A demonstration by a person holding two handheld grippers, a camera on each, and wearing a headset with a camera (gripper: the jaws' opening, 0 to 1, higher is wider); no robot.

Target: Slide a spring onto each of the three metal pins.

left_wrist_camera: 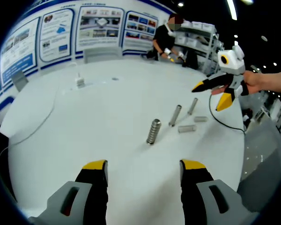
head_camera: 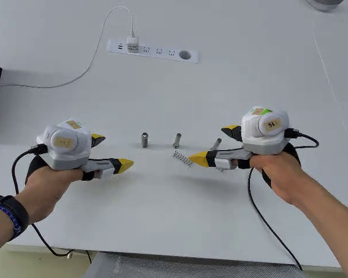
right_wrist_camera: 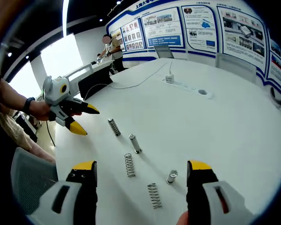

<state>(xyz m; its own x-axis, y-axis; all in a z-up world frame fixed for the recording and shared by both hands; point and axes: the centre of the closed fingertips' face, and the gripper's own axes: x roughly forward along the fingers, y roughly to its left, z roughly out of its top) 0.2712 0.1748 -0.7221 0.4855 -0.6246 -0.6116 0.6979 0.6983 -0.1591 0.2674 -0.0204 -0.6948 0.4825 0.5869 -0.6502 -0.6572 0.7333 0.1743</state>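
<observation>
Right gripper view: your right gripper (right_wrist_camera: 141,165) and left gripper (right_wrist_camera: 88,122) gape empty; the loose spring (right_wrist_camera: 129,165) looks light and squashy, so pinch its middle gently.

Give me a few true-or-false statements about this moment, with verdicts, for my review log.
1. The pin with a spring already on it is the leftmost of the three in the head view. True.
2. The right gripper grips a spring. False: it is open and empty, and two loose springs lie on the table.
3. The left gripper is open with nothing in it. True.
4. The two bare pins lie flat. False: both stand on end.
5. The power strip has nothing plugged in. False: a white charger sits in it.
</observation>
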